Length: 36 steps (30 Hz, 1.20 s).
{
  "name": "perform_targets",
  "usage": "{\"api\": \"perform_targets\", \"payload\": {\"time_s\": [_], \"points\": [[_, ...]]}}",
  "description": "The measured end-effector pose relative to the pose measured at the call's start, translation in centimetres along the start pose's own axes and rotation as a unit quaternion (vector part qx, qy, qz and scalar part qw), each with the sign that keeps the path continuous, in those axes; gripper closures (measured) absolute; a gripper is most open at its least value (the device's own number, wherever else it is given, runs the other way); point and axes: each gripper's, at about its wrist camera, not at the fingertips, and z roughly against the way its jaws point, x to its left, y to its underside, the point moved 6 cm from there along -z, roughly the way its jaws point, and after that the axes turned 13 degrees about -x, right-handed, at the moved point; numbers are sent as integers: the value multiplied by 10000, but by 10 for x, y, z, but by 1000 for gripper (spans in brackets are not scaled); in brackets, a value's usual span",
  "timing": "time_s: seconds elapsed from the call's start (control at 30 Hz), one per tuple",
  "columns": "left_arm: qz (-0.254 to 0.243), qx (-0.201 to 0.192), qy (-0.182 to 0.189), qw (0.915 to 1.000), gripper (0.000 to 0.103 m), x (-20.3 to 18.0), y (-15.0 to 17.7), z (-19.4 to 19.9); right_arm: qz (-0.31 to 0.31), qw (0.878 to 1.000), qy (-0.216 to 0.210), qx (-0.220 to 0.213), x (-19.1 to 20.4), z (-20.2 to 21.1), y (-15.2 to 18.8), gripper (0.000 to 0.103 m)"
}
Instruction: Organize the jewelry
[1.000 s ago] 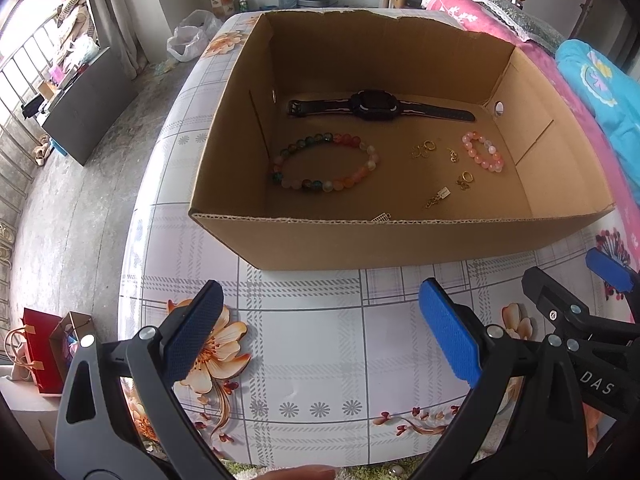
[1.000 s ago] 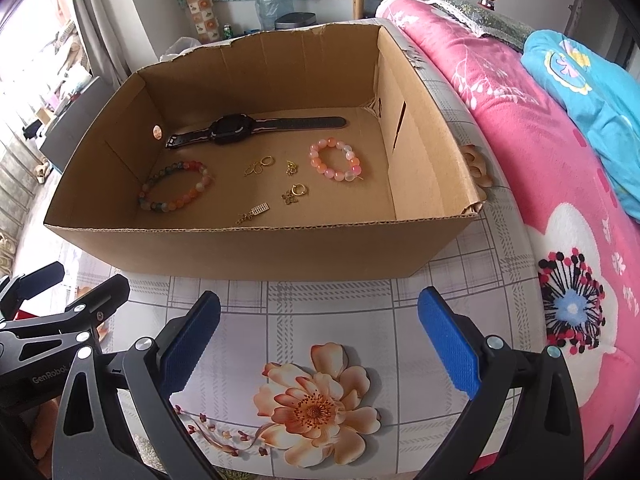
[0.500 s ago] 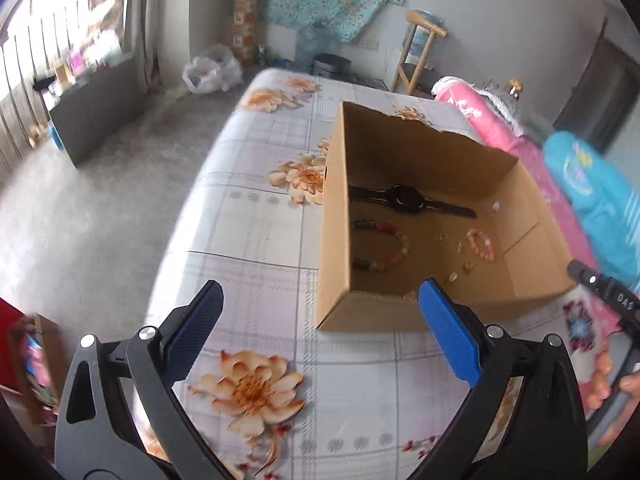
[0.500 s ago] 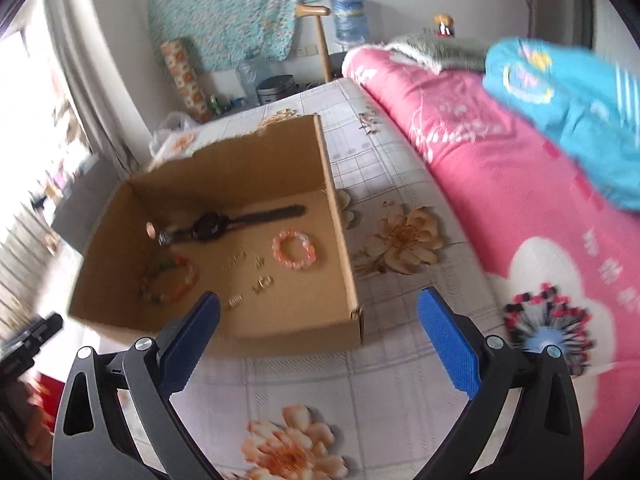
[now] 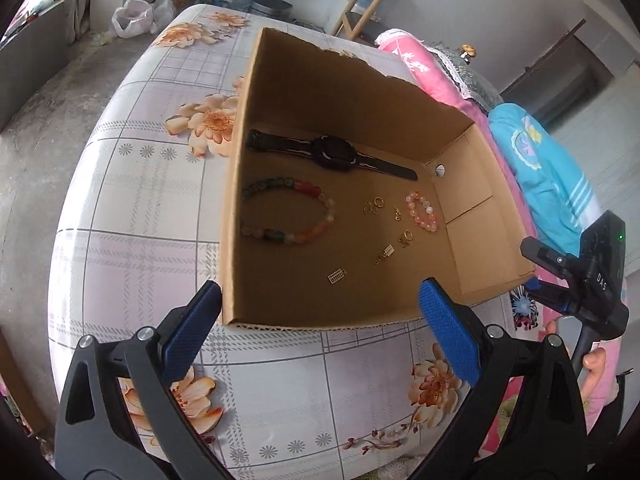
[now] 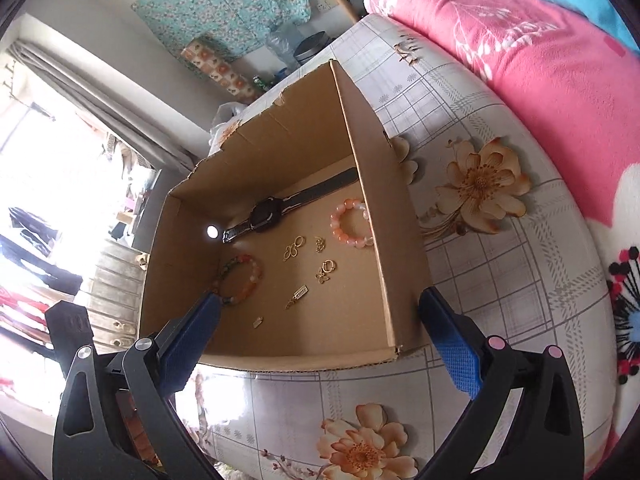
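An open cardboard box [image 5: 472,240] [image 6: 392,216] stands on the flowered tablecloth. On its floor lie a black watch [image 5: 334,152] [image 6: 266,214], a large multicolour bead bracelet [image 5: 288,210] [image 6: 240,278], a small pink bead bracelet [image 5: 422,212] [image 6: 350,224] and several small gold earrings and charms [image 5: 374,206] [image 6: 294,246]. My left gripper [image 5: 320,332] is open and empty above the box's near wall. My right gripper [image 6: 320,336] is open and empty above the box's near edge. The right gripper's body also shows at the right of the left wrist view [image 5: 588,280].
The table [image 5: 140,208] carries a grey checked cloth with orange flowers. A pink blanket [image 6: 540,60] and a blue cushion [image 5: 548,176] lie on the bed to the right. A wooden chair [image 5: 360,12] and a white bag [image 5: 140,16] stand beyond the table.
Both grippers have risen and tilted down over the box. The view now looks into the box from above its near wall. Both stay open and empty.
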Motion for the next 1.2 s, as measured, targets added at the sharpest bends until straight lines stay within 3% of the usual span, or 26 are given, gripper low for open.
{"api": "perform_targets", "payload": {"time_s": [0.3, 0.57, 0.7, 0.83, 0.97, 1.2], "points": [[19, 95, 14, 10000, 8, 0, 14, 14, -17, 9999, 109, 101, -7, 14, 9, 6], [89, -21, -120, 9999, 8, 0, 37, 35, 118, 9992, 372, -61, -10, 29, 28, 6], [-183, -587, -720, 9955, 8, 0, 40, 67, 478, 9922, 975, -614, -7, 63, 42, 6], [-563, -977, -1142, 9870, 8, -8, 55, 97, 1222, 9785, 1458, -795, 12, 84, 70, 6], [-613, -760, -1194, 9880, 8, -16, 72, 90, 1942, 9620, 1852, -501, 26, 74, 94, 6], [-566, -158, -1417, 9882, 8, -29, 85, 61, 2263, 9506, 2123, -7, 34, 50, 106, 6]]}}
